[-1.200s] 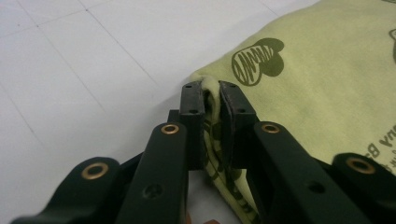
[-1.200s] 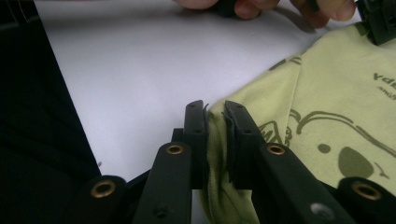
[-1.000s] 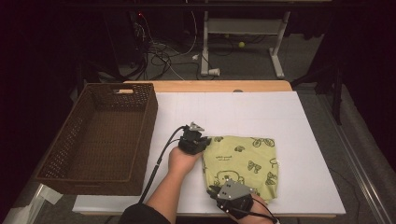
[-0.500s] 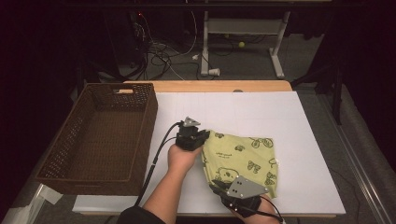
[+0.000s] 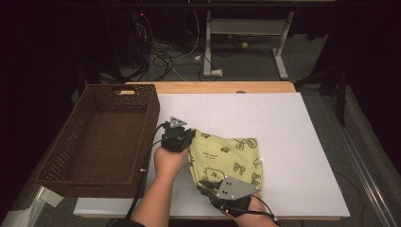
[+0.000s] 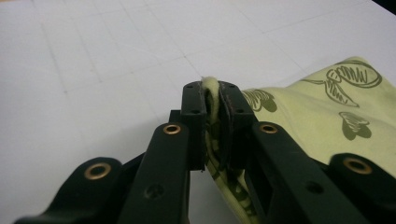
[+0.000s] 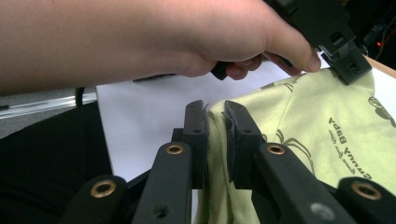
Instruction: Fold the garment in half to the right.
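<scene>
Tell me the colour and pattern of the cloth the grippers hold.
Pale yellow-green cloth with dark olive cartoon prints and some lettering; clearest in the right gripper view.

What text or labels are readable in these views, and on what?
"Sunny Baby": printed on the yellow-green cloth, upside down in the right gripper view; the first word is my best reading.
A smaller line beside it on the cloth: too small to read.
The same print in the high view: too blurred to read.
Wicker basket, left gripper, right gripper: no legible text.
</scene>
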A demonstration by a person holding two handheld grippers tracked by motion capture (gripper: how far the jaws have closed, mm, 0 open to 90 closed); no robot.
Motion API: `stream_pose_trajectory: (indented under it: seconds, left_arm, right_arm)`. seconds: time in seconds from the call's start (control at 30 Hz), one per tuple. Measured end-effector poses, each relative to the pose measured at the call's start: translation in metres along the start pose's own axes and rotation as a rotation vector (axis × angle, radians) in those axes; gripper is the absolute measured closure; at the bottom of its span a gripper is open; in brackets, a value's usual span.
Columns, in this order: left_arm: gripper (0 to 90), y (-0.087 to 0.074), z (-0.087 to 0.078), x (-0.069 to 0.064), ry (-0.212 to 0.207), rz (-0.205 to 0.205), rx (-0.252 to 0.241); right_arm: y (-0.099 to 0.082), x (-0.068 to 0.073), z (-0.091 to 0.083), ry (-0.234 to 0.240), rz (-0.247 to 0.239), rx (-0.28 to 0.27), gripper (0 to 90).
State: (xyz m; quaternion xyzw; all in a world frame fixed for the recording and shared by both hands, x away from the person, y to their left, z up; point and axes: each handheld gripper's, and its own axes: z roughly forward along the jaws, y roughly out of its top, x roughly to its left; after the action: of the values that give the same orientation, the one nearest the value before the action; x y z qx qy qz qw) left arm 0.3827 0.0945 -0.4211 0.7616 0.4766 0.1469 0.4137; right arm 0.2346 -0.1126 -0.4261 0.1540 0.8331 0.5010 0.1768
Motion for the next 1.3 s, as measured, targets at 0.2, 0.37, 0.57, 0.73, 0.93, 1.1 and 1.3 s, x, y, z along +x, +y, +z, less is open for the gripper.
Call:
stream_pose_trajectory:
  seconds: [0.2,0.37,0.57,0.73,0.93,1.1,1.3]
  left_arm:
    - [79.0,-0.001,0.001,-0.001,0.025,0.003,0.014]
    - [78.8,-0.002,0.006,-0.004,0.024,0.006,0.01]
    - [78.9,0.0,0.009,-0.008,0.013,0.022,0.009]
    - [78.9,0.004,0.01,-0.013,0.004,0.034,0.008]
    - [78.9,0.009,0.013,-0.019,-0.009,0.048,0.005]
    - [78.9,0.013,0.018,-0.026,-0.023,0.064,-0.004]
    - [78.9,0.019,0.024,-0.031,-0.04,0.079,-0.008]
  right_arm:
    - [-0.001,-0.001,-0.002,-0.006,-0.003,-0.011,82.0]
    - [-0.005,-0.003,-0.008,-0.036,0.001,-0.012,82.0]
    - [-0.01,-0.005,-0.014,-0.066,0.019,-0.011,82.0]
    - [-0.013,-0.008,-0.022,-0.095,0.031,-0.013,82.0]
    - [-0.016,-0.01,-0.03,-0.113,0.043,-0.013,82.0]
    - [-0.02,-0.012,-0.035,-0.133,0.049,-0.007,82.0]
    - [-0.022,-0.015,-0.04,-0.154,0.06,-0.005,82.0]
